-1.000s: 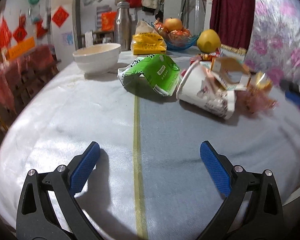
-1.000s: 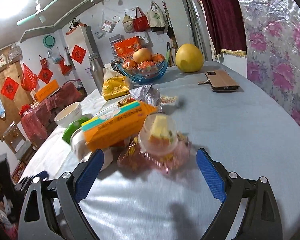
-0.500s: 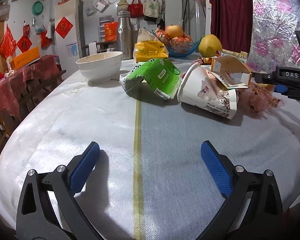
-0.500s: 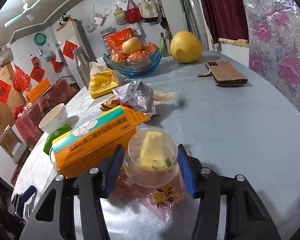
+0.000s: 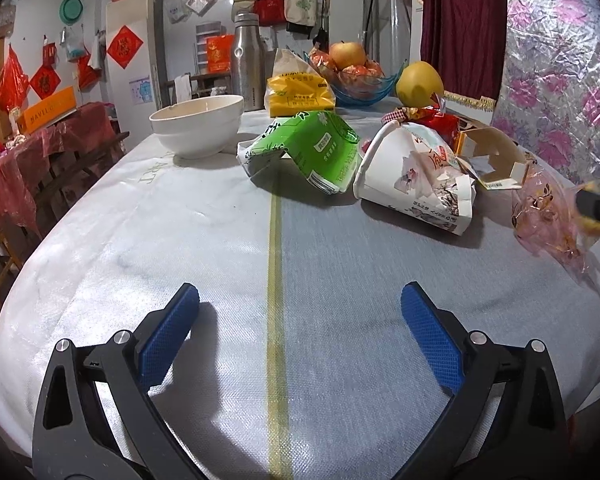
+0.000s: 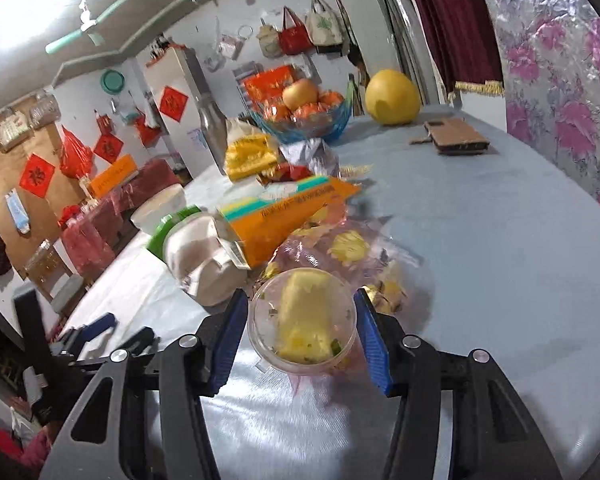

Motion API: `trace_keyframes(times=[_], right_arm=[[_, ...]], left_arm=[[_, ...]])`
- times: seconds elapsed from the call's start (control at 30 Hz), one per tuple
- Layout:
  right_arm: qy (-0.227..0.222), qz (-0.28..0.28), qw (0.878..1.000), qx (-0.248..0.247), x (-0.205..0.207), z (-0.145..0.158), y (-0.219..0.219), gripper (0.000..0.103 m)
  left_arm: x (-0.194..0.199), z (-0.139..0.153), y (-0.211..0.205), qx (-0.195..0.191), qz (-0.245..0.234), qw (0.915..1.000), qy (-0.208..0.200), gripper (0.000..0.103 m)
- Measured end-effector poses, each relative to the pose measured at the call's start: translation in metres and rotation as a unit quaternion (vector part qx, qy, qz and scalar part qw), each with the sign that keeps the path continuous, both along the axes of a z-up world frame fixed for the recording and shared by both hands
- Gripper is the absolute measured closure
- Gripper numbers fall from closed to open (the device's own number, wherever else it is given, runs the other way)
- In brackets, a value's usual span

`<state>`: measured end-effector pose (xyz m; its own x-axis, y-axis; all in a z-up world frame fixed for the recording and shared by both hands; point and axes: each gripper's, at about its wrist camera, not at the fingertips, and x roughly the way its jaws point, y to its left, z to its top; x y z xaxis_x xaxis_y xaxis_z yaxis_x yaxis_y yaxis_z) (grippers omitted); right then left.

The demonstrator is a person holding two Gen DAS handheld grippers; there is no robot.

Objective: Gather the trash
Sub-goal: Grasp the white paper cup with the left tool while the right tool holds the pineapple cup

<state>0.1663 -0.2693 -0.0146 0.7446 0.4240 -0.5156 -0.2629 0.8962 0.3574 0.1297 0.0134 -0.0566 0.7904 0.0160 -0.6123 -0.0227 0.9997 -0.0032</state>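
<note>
A clear cup (image 6: 302, 322) with yellow food inside is clamped between the blue pads (image 6: 374, 340) of the right gripper (image 6: 300, 336). Crinkled pink wrap (image 6: 352, 248) is seen behind it, beside an orange box (image 6: 288, 212) and a white carton (image 6: 204, 256) on the table (image 6: 500, 240).

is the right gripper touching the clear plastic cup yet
Touching. The right wrist view shows the right gripper with both blue pads pressed against the sides of the clear plastic cup, no gap on either side.

Cloth-covered table (image 5: 220, 248): bowl (image 5: 198, 124), crumpled cartons (image 5: 308, 152)
</note>
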Motion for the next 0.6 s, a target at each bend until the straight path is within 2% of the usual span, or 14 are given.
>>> trace_keyframes(times=[0.07,0.23,0.33,0.43,0.6], right_arm=[[-0.001,-0.011,1.0,0.022,-0.001,0.005,-0.013,0.049],[-0.013,-0.048,0.999,-0.003,-0.005,0.008,-0.027,0.049],[-0.005,-0.044,0.999,0.019,-0.005,0.005,-0.036,0.049],[0.0,-0.046,0.998,0.038,-0.005,0.004,-0.047,0.049],[-0.001,-0.077,0.996,0.032,-0.004,0.004,-0.063,0.049]], left_arm=[[-0.001,0.002,0.002,-0.009,-0.001,1.0,0.002,0.006],[0.001,0.008,0.006,-0.06,-0.01,0.9981,0.015,0.006],[0.005,0.014,0.001,-0.081,-0.027,0.9961,0.021,0.006],[0.007,0.022,-0.011,-0.068,-0.038,0.9969,0.009,0.006],[0.02,0.037,-0.039,-0.037,-0.069,0.9969,-0.009,0.006]])
